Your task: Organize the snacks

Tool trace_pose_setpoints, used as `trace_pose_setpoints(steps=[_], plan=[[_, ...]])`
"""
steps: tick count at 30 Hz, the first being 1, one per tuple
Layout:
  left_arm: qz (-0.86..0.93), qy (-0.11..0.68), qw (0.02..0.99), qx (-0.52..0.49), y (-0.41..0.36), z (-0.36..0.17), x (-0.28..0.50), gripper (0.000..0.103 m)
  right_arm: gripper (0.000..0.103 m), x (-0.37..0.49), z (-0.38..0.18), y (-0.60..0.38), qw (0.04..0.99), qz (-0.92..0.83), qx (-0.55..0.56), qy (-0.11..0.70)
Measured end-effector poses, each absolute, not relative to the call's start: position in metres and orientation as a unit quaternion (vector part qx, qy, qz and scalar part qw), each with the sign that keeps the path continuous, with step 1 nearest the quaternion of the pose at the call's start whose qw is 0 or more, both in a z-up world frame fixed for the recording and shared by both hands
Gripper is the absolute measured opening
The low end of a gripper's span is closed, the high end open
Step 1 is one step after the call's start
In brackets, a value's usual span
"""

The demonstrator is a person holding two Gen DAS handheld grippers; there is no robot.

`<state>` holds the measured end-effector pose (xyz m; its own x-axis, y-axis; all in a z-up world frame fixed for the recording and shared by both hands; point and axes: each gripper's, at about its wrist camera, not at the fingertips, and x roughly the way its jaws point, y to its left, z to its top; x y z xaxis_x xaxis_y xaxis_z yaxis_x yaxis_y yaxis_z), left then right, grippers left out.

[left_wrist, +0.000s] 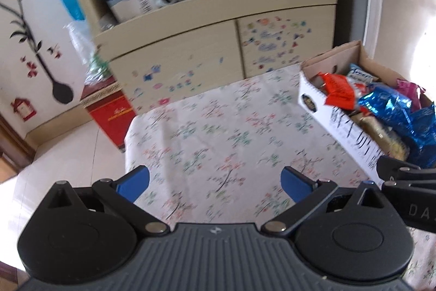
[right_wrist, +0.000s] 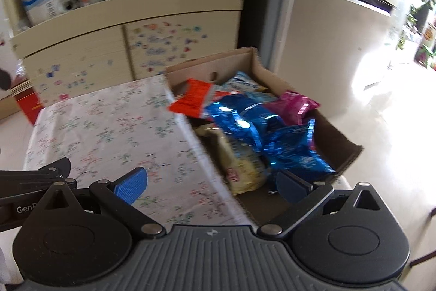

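Nearest, we note the left gripper (left_wrist: pixel 215 183) spread wide and empty above the floral tablecloth (left_wrist: pixel 218 127). The right gripper (right_wrist: pixel 212 186) is equally wide, holding nothing, straddling the near edge of the cardboard box (right_wrist: pixel 338 138). All the snacks we can see sit in that box: blue foil bags (right_wrist: pixel 272 132), a pale yellow pack (right_wrist: pixel 242 165), an orange packet (right_wrist: pixel 193 97), a magenta pouch (right_wrist: pixel 294 105). The cloth is bare, so we judge that gathering looks done; any sorting is left. Only the left view shows the box's white printed side (left_wrist: pixel 343 124) and the red carton (left_wrist: pixel 111 111) on the floor. Only the right view shows the box's interior depth. Farthest is the stickered cabinet (right_wrist: pixel 81 56).
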<state>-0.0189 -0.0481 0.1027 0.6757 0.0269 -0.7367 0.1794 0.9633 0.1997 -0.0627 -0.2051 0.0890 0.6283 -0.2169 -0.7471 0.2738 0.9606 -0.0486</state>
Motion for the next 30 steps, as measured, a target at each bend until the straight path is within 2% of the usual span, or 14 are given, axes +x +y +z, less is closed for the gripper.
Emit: trace_pose_setpoints(steps=[7,19,30], plan=[[-0.026,0.426,0.899,0.098,-0.010,0.090,-0.035,0.102,0.103,-0.072,0.070,-0.181,0.901,-0.085,0.041,0.423],[0.002,0.455,0.889,0.050,0.036,0.073,-0.045,0.102,0.103,-0.075,0.005,-0.140,0.882,-0.040,-0.006,0.469],[-0.005,0.467,0.884,0.039,0.041,0.064,-0.049,0.102,0.103,-0.059,-0.034,-0.131,0.902,-0.043,-0.012,0.430]])
